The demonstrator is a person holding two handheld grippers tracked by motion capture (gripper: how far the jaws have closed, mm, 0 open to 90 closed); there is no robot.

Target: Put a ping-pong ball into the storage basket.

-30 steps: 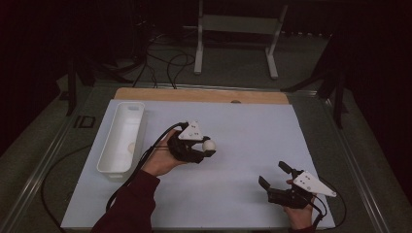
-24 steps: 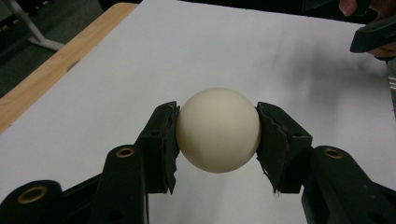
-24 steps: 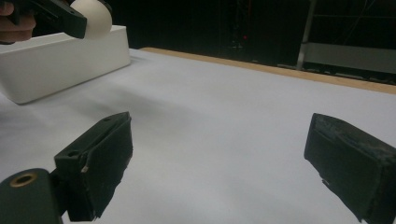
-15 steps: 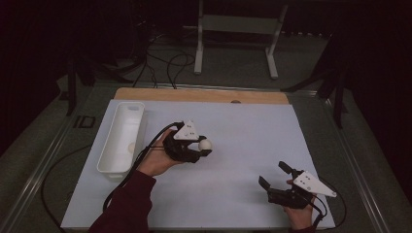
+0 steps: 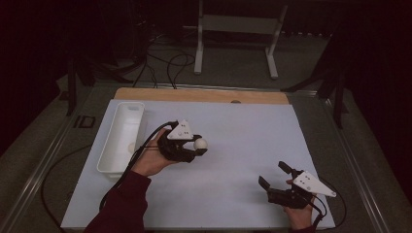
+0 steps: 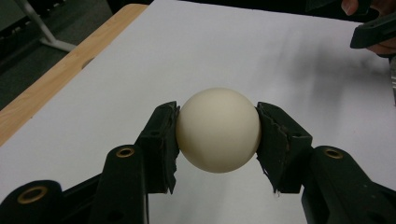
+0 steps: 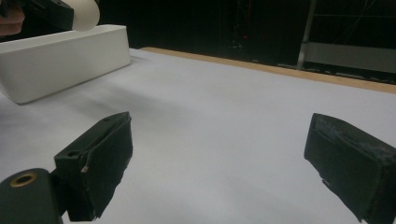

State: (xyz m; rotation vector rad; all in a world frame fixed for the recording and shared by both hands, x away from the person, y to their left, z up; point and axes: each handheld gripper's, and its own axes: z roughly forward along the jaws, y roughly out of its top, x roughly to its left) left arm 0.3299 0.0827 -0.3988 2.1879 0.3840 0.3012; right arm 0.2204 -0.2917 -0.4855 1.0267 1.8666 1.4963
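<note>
A cream-white ball (image 6: 217,129) sits squeezed between the two black pads of my left gripper (image 6: 217,135), which is shut on it and held above the white table cover. From above, the ball (image 5: 200,143) and the left gripper (image 5: 197,147) hang just right of a long white tray (image 5: 122,138). My right gripper (image 5: 275,174) rests low near the table's front right, jaws wide apart with nothing between them (image 7: 219,154). In the right gripper view the ball (image 7: 84,13) shows at the top left, over the tray (image 7: 56,60).
A wooden strip (image 5: 199,95) runs along the far edge of the white cover (image 5: 243,141). Beyond it stand a white metal stand (image 5: 238,29) and cables on the floor. A cable (image 5: 141,150) trails from the left gripper past the tray.
The left hand with the ball has shifted slightly left, toward the tray. The right gripper has stayed put.
</note>
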